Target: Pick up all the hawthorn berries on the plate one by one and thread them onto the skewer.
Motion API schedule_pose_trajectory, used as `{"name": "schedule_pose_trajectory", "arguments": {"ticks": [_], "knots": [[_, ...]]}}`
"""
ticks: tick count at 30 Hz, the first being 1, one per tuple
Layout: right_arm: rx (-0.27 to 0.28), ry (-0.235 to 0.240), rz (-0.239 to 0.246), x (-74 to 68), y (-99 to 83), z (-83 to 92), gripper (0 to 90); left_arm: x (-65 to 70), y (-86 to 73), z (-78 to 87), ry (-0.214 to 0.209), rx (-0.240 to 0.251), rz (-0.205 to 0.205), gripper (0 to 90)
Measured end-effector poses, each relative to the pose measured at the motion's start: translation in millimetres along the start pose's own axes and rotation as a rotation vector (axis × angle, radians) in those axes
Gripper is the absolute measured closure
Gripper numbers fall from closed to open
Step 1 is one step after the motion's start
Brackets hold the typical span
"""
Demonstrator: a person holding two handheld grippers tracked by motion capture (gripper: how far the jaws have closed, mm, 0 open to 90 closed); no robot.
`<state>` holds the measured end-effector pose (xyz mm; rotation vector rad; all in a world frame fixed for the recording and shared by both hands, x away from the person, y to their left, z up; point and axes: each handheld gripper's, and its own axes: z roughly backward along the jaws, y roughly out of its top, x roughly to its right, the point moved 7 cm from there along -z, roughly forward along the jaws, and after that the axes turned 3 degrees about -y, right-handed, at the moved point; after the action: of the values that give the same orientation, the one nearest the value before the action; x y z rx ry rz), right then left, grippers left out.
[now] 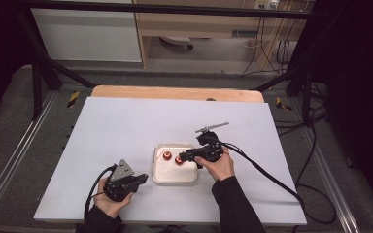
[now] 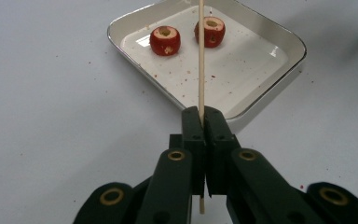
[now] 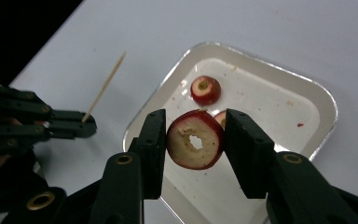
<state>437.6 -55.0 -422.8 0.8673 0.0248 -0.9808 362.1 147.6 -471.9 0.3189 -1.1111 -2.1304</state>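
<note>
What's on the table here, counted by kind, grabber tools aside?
Red cored fruits: 3, one held up, two in the tray
Wooden skewer: 1
White tray: 1
Total: 5

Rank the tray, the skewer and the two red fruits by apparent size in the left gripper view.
1. tray
2. skewer, long but thin
3. left fruit and right fruit: these look alike, so I leave them unranked.

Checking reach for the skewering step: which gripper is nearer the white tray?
Right. The right gripper hangs over the white tray, jaws shut on a cored red fruit. The left gripper sits beside the tray's left edge, clamping a wooden skewer.
</note>
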Motion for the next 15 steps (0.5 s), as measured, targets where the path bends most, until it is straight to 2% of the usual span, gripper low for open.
{"name": "schedule_pose_trajectory", "arguments": {"ticks": [7, 15], "knots": [[0.163, 0.052, -0.094, 3.8, 2.9, 6.6, 60.5, 4.5, 0.7, -1.7, 0.004, 0.011, 0.025, 88.3], [0.288, 0.098, -0.166, 6.0, 6.4, 6.2, 60.5, 12.0, 3.1, -4.5, -0.002, 0.035, 0.073, 88.2]]}}
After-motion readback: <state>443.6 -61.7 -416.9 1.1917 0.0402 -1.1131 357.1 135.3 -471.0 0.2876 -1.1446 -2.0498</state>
